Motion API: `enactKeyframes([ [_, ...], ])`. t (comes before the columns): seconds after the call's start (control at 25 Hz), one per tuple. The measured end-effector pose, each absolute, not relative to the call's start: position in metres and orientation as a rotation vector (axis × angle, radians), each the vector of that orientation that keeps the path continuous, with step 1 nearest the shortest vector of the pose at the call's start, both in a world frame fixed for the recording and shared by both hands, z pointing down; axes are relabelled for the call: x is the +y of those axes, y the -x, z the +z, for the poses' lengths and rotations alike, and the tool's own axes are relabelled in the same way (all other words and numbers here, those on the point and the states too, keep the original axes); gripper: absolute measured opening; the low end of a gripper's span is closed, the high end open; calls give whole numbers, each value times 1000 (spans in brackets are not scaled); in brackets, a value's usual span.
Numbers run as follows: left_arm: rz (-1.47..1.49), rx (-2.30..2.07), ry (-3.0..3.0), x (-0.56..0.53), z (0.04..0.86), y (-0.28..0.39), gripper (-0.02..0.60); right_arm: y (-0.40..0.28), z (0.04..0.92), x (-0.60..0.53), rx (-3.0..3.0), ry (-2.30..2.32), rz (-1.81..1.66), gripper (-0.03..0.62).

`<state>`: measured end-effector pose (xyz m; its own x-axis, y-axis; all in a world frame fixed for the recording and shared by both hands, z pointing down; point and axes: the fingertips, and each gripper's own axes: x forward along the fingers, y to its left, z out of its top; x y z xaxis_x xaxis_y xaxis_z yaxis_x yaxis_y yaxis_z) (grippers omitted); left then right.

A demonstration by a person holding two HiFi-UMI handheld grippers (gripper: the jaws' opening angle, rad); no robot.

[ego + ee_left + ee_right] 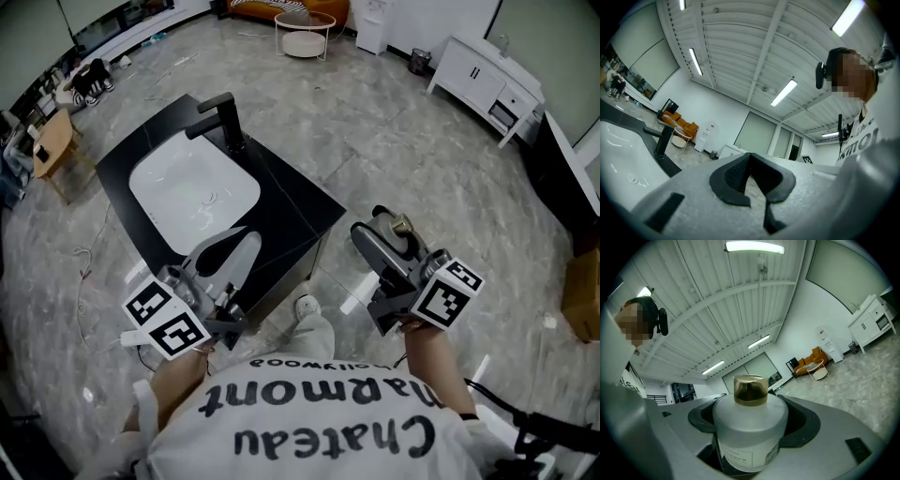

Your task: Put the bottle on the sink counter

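A frosted white bottle [750, 432] with a gold cap [751, 390] stands between the jaws of my right gripper [752, 420], which is shut on it. In the head view the bottle [401, 228] and right gripper [386, 230] hang over the floor, to the right of the black sink counter [291, 202]. The counter carries a white basin [192, 187] and a black faucet [220, 117]. My left gripper [230, 248] is over the counter's near edge; its jaws [749, 161] meet at the tip with nothing in them. Both grippers tilt upward toward the ceiling.
A round white side table [305, 33] and an orange sofa [281, 7] stand at the back. A white cabinet [483, 75] is at the far right, a wooden stool [52, 141] at the left, a cardboard box [581, 295] at the right edge. My shoe [307, 305] is beside the counter.
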<state>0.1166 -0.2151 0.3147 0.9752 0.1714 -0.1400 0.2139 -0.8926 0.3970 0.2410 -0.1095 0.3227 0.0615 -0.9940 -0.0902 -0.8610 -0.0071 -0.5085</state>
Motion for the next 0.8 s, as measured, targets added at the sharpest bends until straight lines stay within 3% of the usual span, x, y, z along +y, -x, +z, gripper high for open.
enactKeyframes([
  [0.32,-140,137,-2662,-274,334,-198,15,-322,364,-180,1944,1851,-618,347],
  [0.8,-110,-120,-2602,-352,355,-253,15,-349,425,-268,2173,1767,-905,347],
])
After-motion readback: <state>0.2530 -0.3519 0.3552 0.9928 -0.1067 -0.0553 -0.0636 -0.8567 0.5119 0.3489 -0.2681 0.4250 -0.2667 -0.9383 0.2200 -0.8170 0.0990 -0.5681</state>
